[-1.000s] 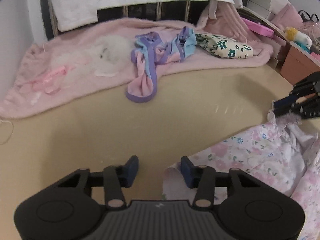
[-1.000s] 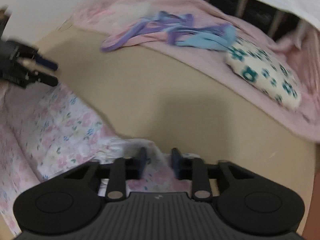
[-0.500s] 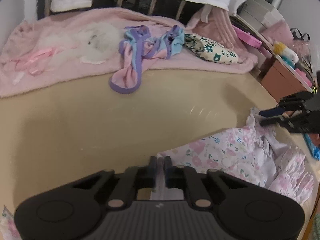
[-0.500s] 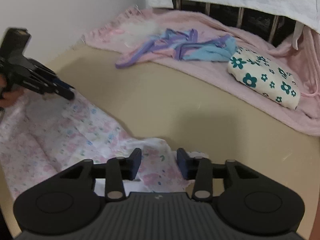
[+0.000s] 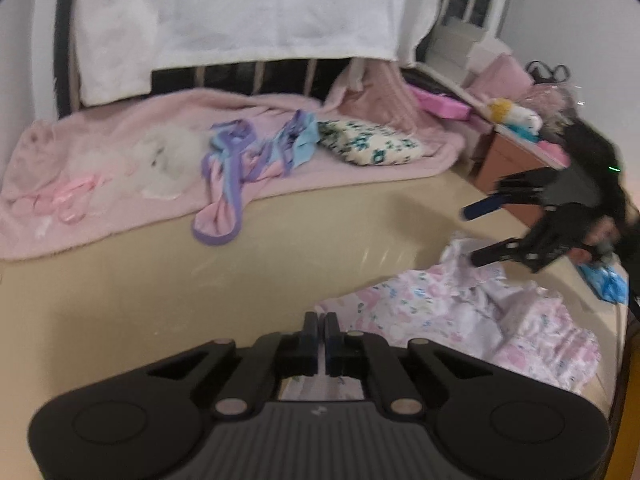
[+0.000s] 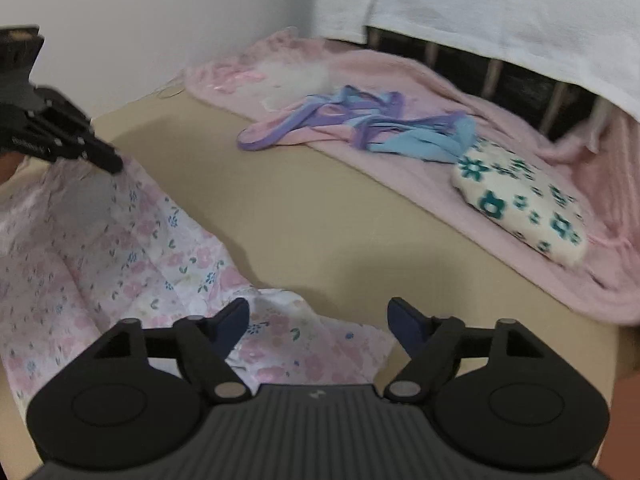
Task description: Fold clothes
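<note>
Left gripper: pinching the floral garment edge, jaws together, bottom centre of frame.
Right gripper: jaws opening wide, cloth lying loose between them.
Floral garment: sprawling lower right across the tan table.
Pink blanket: lying upper left.

Your wrist cams both look down, close over the beige tabletop; both share the pink fleece blanket.
</note>
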The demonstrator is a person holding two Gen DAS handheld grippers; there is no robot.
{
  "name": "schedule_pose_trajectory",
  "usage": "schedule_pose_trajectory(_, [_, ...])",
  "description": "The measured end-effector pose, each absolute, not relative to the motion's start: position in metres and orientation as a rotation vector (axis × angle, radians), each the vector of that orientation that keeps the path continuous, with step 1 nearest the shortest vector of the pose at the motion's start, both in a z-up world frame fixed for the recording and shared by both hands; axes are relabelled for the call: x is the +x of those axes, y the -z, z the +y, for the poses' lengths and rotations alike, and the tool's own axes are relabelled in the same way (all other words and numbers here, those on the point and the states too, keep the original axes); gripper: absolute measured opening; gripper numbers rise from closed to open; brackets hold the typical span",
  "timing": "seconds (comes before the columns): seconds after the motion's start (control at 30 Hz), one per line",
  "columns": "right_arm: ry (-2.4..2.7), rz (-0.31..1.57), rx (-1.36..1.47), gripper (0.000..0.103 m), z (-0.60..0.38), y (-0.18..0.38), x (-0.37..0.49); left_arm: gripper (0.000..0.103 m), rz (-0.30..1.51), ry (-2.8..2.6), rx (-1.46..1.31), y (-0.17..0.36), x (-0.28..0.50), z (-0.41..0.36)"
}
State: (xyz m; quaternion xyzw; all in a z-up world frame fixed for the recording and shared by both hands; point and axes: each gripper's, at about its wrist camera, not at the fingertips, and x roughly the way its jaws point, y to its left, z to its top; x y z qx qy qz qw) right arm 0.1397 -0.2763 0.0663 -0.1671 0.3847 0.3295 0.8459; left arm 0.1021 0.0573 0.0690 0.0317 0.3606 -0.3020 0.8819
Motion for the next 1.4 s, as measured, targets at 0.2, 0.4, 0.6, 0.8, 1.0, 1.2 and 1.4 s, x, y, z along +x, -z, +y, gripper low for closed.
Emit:
schedule_pose_trajectory(0.2, [-0.811,0.887,-0.357,0.003,-0.276,-0.051,0.154,0.002,0.698,0.638,0.113,-0.075,0.083,0.059])
schedule_pose_trajectory(0.4, [-0.784,0.606,-0.468,0.002,-0.298,-0.086,0.081,0.0,0.645,0.615,0.131,-0.085,0.046,0.084])
schedule_pose_trajectory(0.6, [-0.72,0.448,-0.637,0.001,-0.304,-0.096,-0.031,0.002,0.614,0.61,0.19,-0.074,-0.026,0.083])
schedule_pose_trajectory(0.8, [-0.702,0.488,-0.56,0.058,-0.295,-0.107,-0.024,0.058,0.671,0.537,0.236,-0.079,0.018,0.067])
schedule_pose_trajectory(1.0, [-0.683,0.667,-0.323,0.062,-0.292,-0.083,0.079,0.057,0.889,0.482,0.075,-0.057,0.125,0.053])
schedule_pose_trajectory(1.2, [-0.685,0.864,-0.229,0.025,-0.291,-0.045,0.146,0.04,0.948,0.481,0.034,-0.035,0.155,0.046])
schedule_pose_trajectory(1.4, [-0.802,0.787,-0.351,0.001,-0.276,-0.052,0.129,0.003,0.943,0.529,0.017,-0.029,0.145,0.052])
